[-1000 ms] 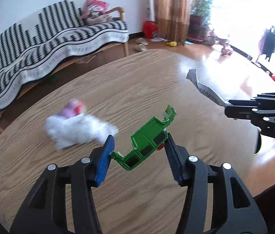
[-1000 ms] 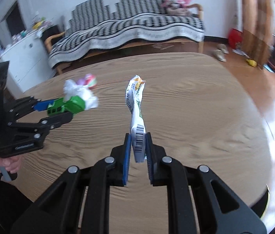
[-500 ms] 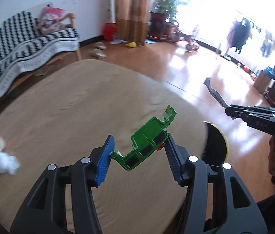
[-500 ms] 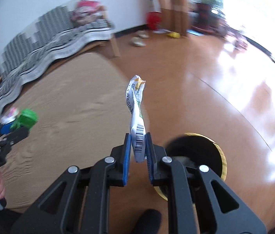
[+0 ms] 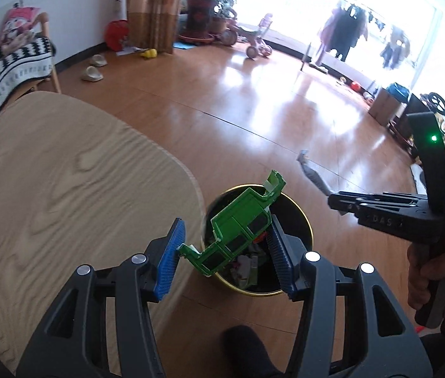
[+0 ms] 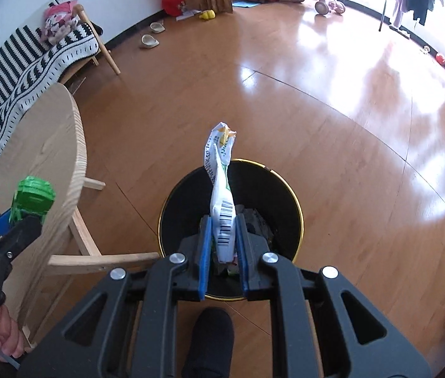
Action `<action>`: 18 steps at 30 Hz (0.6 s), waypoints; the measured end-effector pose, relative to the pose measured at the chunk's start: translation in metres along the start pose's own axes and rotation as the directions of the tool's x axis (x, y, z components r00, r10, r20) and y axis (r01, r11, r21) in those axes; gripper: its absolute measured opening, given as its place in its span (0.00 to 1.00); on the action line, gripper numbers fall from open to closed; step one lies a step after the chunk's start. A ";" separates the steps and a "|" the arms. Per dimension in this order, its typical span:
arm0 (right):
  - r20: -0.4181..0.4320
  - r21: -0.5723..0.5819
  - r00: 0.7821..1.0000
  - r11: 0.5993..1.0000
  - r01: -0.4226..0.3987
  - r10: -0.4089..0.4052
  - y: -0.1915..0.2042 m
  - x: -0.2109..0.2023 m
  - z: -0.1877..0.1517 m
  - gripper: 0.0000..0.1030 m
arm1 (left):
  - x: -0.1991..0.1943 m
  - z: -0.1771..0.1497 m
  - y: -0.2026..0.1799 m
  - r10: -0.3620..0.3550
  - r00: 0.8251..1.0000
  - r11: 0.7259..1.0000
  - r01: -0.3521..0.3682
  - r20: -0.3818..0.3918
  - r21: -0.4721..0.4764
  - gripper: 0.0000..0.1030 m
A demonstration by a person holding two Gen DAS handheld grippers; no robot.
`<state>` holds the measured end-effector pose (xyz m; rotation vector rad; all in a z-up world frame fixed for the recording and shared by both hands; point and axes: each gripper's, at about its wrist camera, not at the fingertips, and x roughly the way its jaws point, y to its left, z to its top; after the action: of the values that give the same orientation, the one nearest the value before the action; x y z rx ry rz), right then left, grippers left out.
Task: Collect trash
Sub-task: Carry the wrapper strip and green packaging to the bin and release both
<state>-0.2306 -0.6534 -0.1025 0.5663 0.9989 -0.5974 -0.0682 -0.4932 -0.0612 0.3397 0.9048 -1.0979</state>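
Green plastic piece (image 5: 238,225) clamped in left gripper (image 5: 227,260), wrapper (image 6: 222,195) in right gripper (image 6: 222,245).

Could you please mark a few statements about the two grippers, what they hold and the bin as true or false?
1. The left gripper is shut on a green plastic toy shell. True.
2. The right gripper is open and holds nothing. False: it is shut on a white wrapper with a barcode.
3. The black bin stands on the wooden floor. True.
4. The bin is empty. False: some rubbish lies inside.
5. The bin sits on the table. False: it is on the floor, beside it.
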 end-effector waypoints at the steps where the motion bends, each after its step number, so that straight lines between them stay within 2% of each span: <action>1: -0.002 0.000 1.000 1.000 0.000 0.000 -0.002 0.001 -0.001 0.15 | 0.004 0.001 -0.003 -0.003 1.000 1.000 0.003 -0.004 0.005 0.50; 15: 0.022 0.030 1.000 1.000 -0.007 0.007 -0.001 -0.004 0.008 0.17 | 0.027 0.006 -0.007 -0.021 1.000 1.000 0.021 -0.023 -0.003 0.50; 16: 0.022 0.038 1.000 0.999 -0.010 0.009 -0.002 -0.004 0.008 0.28 | 0.028 0.005 -0.009 -0.022 0.999 1.000 0.022 -0.025 -0.003 0.50; 17: 0.027 0.043 1.000 0.999 -0.011 0.010 -0.004 -0.005 0.008 0.56 | 0.029 0.005 -0.010 -0.024 0.999 1.000 0.024 -0.027 -0.003 0.50; 18: 0.040 0.047 0.999 0.999 -0.008 0.006 -0.005 -0.007 0.008 0.74 | 0.030 0.006 -0.011 -0.026 0.999 1.000 0.026 -0.028 -0.003 0.50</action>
<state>-0.2317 -0.6609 -0.0936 0.5977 0.9472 -0.6247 -0.0704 -0.5206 -0.0792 0.3429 0.9381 -1.1176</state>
